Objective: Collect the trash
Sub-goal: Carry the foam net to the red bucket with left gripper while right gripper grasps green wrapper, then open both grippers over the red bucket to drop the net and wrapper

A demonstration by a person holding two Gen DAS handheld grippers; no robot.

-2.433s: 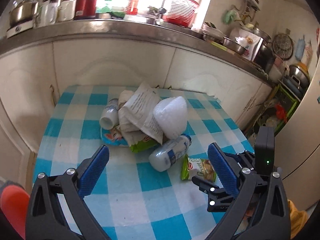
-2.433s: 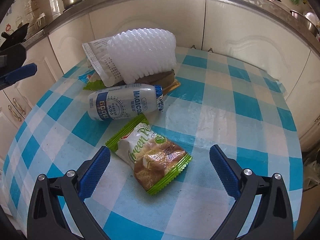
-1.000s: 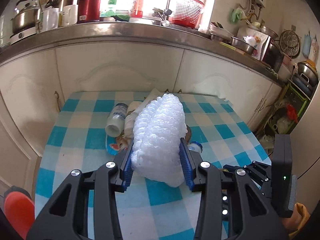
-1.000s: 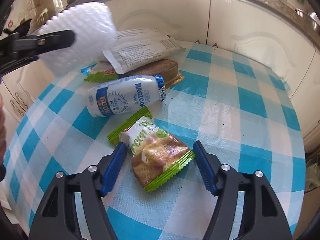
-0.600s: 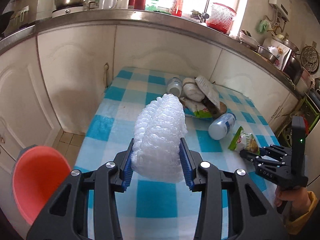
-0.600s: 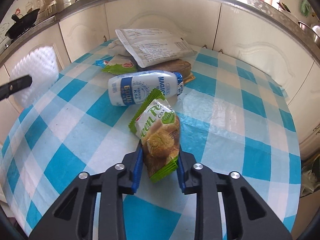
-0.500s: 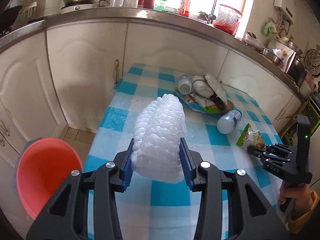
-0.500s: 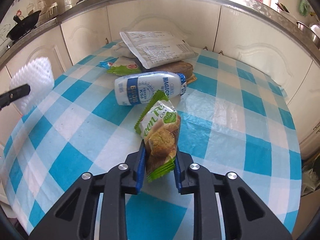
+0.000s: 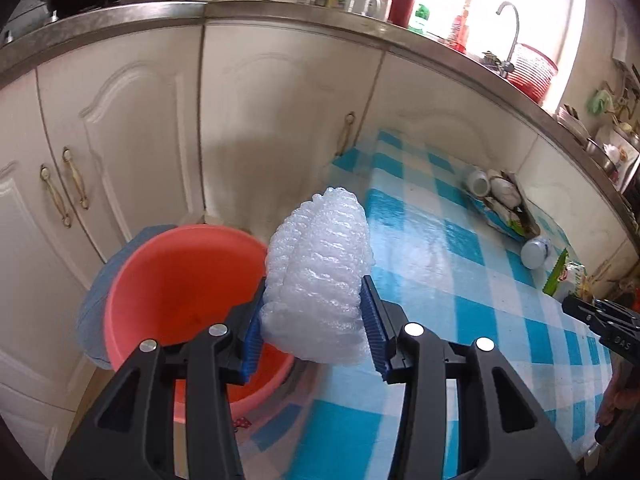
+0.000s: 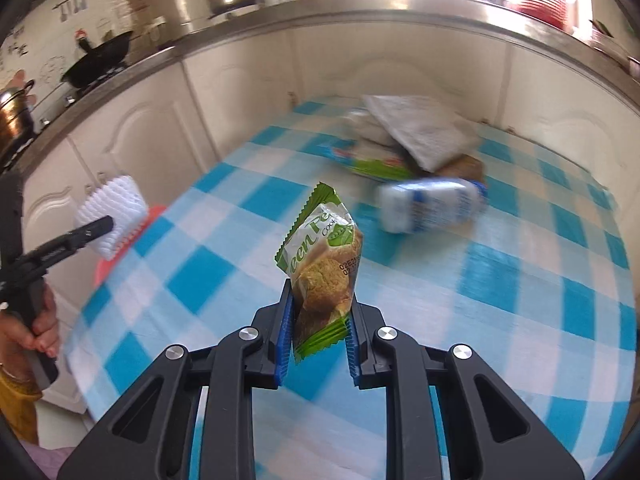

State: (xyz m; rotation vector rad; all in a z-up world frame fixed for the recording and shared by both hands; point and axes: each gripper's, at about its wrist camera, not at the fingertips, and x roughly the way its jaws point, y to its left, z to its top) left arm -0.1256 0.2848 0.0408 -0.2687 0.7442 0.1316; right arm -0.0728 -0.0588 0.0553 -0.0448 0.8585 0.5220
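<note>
Carrying foam net [image 9: 318, 280] clamped in left gripper [image 9: 314, 334] past the table's [image 9: 460, 280] left edge
Centre it over the red bin [image 9: 176, 276] before releasing; right gripper [image 10: 317, 342] pinches the cookie packet [image 10: 322, 268]

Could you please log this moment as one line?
left gripper: shut on foam net, beside red basin | right gripper: shut on cookie packet

Left gripper [image 9: 314, 334] jaws clamped, angled downward, right gripper [image 10: 317, 342] jaws pinched shut, raised

Both wrist cams look down-fwd, sharing checked table [image 9: 460, 264]
</note>
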